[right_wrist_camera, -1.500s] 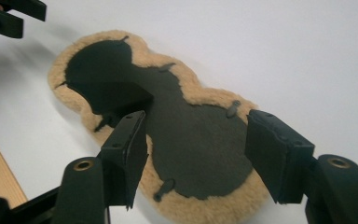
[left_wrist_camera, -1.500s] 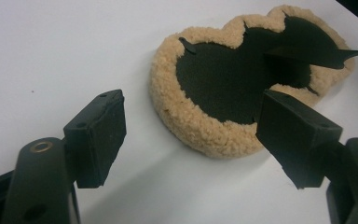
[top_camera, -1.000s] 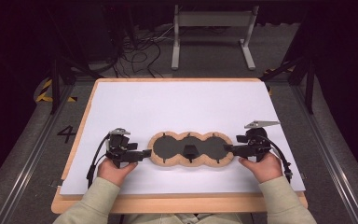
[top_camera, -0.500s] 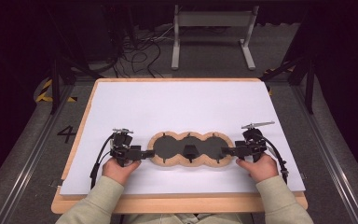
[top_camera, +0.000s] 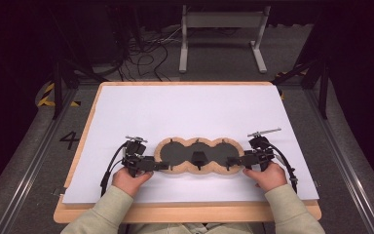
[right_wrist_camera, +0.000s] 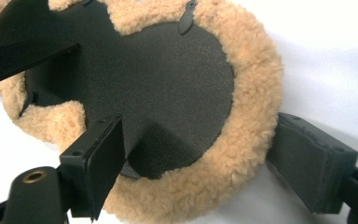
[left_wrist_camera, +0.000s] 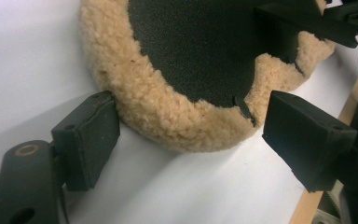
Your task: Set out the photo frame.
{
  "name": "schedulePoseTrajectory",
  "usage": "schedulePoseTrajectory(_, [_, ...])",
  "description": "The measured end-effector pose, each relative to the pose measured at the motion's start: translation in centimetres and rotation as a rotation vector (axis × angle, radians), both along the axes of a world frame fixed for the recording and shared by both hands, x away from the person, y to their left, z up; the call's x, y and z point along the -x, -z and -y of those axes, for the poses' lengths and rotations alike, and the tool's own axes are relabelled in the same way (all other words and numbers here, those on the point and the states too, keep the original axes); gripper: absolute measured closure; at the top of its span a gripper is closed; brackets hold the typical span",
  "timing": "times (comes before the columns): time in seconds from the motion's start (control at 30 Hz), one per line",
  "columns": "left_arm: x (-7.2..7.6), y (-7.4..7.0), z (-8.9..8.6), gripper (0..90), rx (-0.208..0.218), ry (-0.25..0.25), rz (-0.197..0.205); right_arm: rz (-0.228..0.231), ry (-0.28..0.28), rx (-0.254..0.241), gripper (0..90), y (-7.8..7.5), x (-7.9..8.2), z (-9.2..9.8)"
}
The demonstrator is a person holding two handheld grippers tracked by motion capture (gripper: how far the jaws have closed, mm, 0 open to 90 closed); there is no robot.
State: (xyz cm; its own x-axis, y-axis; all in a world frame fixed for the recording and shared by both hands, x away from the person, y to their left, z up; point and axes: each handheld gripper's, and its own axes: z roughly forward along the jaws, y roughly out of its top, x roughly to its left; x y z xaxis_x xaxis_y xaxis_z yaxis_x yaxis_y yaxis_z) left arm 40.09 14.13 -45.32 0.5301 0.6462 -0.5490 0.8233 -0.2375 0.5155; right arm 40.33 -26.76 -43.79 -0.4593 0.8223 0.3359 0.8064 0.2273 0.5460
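Your fleece-rimmed three-lobed pad (top_camera: 195,156) lies flat near the worktop's (top_camera: 185,105) six o'clock edge, your left claw (left_wrist_camera: 191,126) released around its nine o'clock end, your right claw (right_wrist_camera: 196,154), just opening, straddling its three o'clock rim, so any lifting remains.

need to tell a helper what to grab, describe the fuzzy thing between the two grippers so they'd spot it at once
On the white sheet covering the table, near the person's edge, lies a pad between the left gripper and right gripper. It is three joined circles, black in the middle, rimmed with tan fleece.
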Motion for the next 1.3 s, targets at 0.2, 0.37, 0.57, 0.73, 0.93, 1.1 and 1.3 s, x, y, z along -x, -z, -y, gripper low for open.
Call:
schedulePoseTrajectory(0.2, [-0.5,0.0,0.1,18.0,0.013,-0.032,-0.011,0.003,0.002,-0.006,18.4,0.0,0.0,-0.1])
schedulePoseTrajectory(0.37, [-0.6,-0.1,0.4,17.1,-0.007,-0.046,-0.014,-0.004,0.017,0.0,17.3,0.0,0.0,-0.4])
schedulePoseTrajectory(0.57, [-0.9,-0.2,0.7,15.6,0.015,-0.085,-0.057,-0.01,0.029,-0.017,17.4,0.1,-0.1,-0.3])
schedulePoseTrajectory(0.73, [-1.1,-0.4,1.2,12.4,-0.009,-0.098,-0.065,-0.043,0.056,-0.035,19.2,-0.1,-0.3,-0.2])
schedulePoseTrajectory(0.93, [-1.3,-0.5,1.9,10.5,-0.037,-0.118,-0.054,-0.072,0.082,-0.056,21.0,-0.2,-0.6,0.0])
schedulePoseTrajectory(1.1, [-1.3,-0.6,1.7,17.3,-0.052,-0.126,-0.048,-0.09,0.105,-0.044,22.4,-0.3,-0.7,-0.2])
schedulePoseTrajectory(1.3, [-1.0,-0.8,1.9,27.6,-0.116,-0.145,-0.016,-0.096,0.113,-0.019,28.3,-0.5,-0.5,-0.2])
